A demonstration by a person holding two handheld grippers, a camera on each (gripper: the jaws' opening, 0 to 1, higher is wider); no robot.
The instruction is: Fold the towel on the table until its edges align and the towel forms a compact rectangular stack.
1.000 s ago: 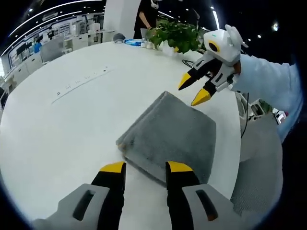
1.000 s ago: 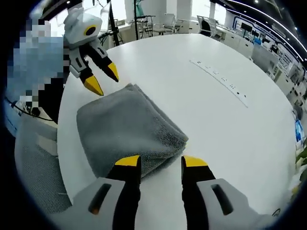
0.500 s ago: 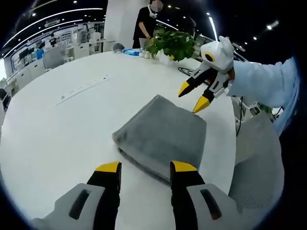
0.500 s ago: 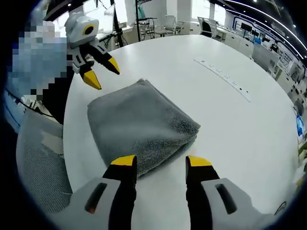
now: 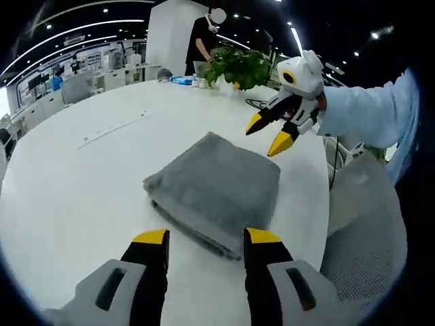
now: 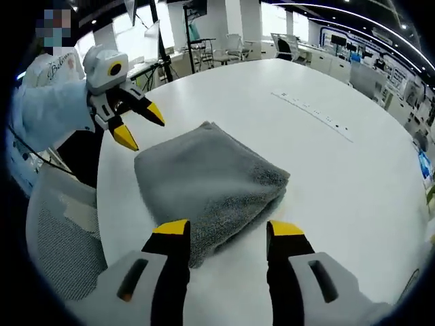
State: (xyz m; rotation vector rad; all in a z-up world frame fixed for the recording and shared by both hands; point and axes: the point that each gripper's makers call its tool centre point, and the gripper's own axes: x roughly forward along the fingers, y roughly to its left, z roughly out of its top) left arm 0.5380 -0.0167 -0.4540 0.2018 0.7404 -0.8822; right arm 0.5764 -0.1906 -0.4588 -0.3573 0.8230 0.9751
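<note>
A grey towel (image 5: pixel 217 190) lies folded into a thick rectangular stack on the white round table (image 5: pixel 75 183). In the right gripper view the same towel (image 6: pixel 211 187) sits just ahead of the jaws. My left gripper (image 5: pixel 205 236) is open and hovers above the towel's near edge, apart from it. My right gripper (image 6: pixel 228 227) is open too, with nothing held, above the opposite edge. Each gripper shows in the other's view: the right one (image 5: pixel 266 133) beyond the towel's far corner, the left one (image 6: pixel 139 128) at the towel's far left, both raised off the cloth.
A grey mesh chair (image 5: pixel 360 224) stands at the table's edge beside the towel, also seen as the chair (image 6: pixel 61 238). A potted plant (image 5: pixel 238 64) and small items sit at the table's far side, with a person (image 5: pixel 207 34) standing behind. A flush power strip (image 6: pixel 312 112) runs across the tabletop.
Both grippers have pulled back and lifted away from the towel, so it looks smaller and farther off. The towel itself stays folded in place.
</note>
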